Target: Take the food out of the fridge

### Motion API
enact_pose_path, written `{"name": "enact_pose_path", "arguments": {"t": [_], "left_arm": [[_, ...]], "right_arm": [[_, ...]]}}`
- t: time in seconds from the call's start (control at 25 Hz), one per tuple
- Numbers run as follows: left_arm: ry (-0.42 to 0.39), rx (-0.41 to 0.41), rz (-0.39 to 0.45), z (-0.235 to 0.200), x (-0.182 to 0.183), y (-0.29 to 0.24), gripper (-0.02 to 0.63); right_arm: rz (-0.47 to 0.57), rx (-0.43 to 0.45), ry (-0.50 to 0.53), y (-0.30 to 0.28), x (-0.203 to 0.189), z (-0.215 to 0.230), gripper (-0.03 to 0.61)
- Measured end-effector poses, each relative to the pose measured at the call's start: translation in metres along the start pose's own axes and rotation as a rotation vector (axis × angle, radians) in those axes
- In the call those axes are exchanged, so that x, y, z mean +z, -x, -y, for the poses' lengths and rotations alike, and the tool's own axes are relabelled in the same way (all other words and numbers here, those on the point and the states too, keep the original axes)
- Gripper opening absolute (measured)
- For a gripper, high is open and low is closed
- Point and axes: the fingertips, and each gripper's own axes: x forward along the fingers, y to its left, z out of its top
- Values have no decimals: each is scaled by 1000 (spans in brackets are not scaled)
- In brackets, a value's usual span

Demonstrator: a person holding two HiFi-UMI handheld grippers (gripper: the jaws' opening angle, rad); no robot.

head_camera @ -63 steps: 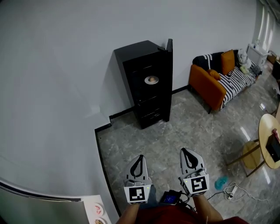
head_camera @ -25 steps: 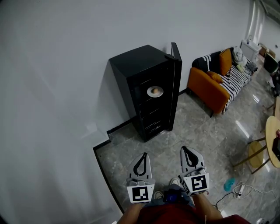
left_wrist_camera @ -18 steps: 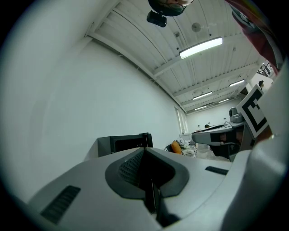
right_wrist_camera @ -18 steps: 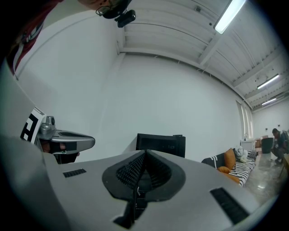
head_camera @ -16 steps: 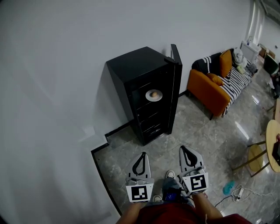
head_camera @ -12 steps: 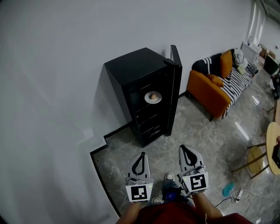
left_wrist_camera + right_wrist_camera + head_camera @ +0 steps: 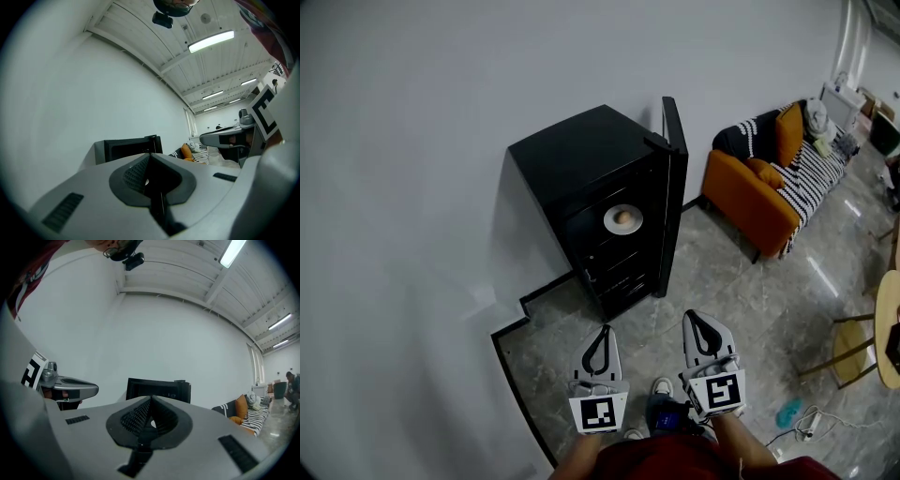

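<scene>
White wall (image 7: 431,141), grey stone floor (image 7: 741,309). Black fridge (image 7: 572,164) stands against the wall, its door (image 7: 674,187) swung open to the right. Orange sofa (image 7: 748,187) is beyond it, near the door.

Left gripper (image 7: 604,329) and right gripper (image 7: 691,317) are held low and side by side, well apart from the fridge. Both have jaws closed tip to tip with nothing between them.

A white plate (image 7: 630,225) sits on an upper shelf inside, with the food (image 7: 622,217), a small tan lump, on it.

Step, as judged: the approach, nothing reached yet. Next: close the gap to the open front, part one gripper's jaws, go in level with that shelf, and grip the plate rim or the food without tipping it.
</scene>
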Motion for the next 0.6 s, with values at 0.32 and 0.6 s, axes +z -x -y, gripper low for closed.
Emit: {"name": "enact_pose_path", "arguments": {"t": [0.32, 0.6], "left_arm": [[1, 8, -6, 14, -2, -53, 14], [1, 13, -21, 23, -10, -98, 14]], "right_arm": [[-51, -9, -11, -33, -4, 45, 21], [-90, 0, -11, -63, -17, 79, 21]]}}
